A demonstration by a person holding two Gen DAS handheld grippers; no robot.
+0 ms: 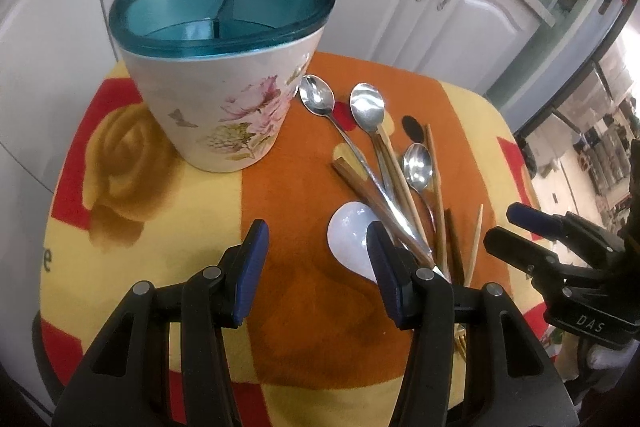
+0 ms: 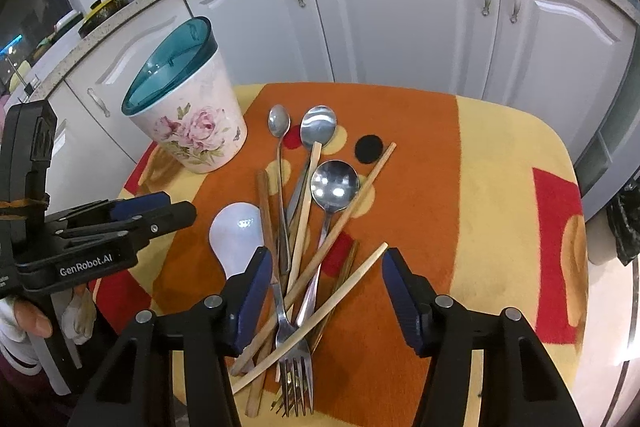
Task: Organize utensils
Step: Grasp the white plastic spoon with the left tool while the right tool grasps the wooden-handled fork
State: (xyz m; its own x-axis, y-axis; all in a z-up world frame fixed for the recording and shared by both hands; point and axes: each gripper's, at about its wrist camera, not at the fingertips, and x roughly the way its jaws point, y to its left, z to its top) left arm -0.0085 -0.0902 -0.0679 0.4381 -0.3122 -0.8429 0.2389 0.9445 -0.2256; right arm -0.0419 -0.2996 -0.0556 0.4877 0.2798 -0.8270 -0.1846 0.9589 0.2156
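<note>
A floral utensil holder (image 1: 216, 83) with a teal divided rim stands at the back left of the table; it also shows in the right wrist view (image 2: 188, 115). A pile of utensils lies to its right: metal spoons (image 2: 334, 183), wooden chopsticks (image 2: 340, 223), a white plastic spoon (image 2: 238, 231) and a fork (image 2: 294, 359). My left gripper (image 1: 316, 271) is open and empty, low over the cloth beside the white spoon (image 1: 352, 239). My right gripper (image 2: 326, 291) is open and empty, just above the pile's near end.
The small table wears an orange, yellow and red cloth (image 2: 500, 187). White kitchen cabinets (image 2: 400, 19) stand close behind it. A black round patch (image 2: 368, 149) marks the cloth near the spoons.
</note>
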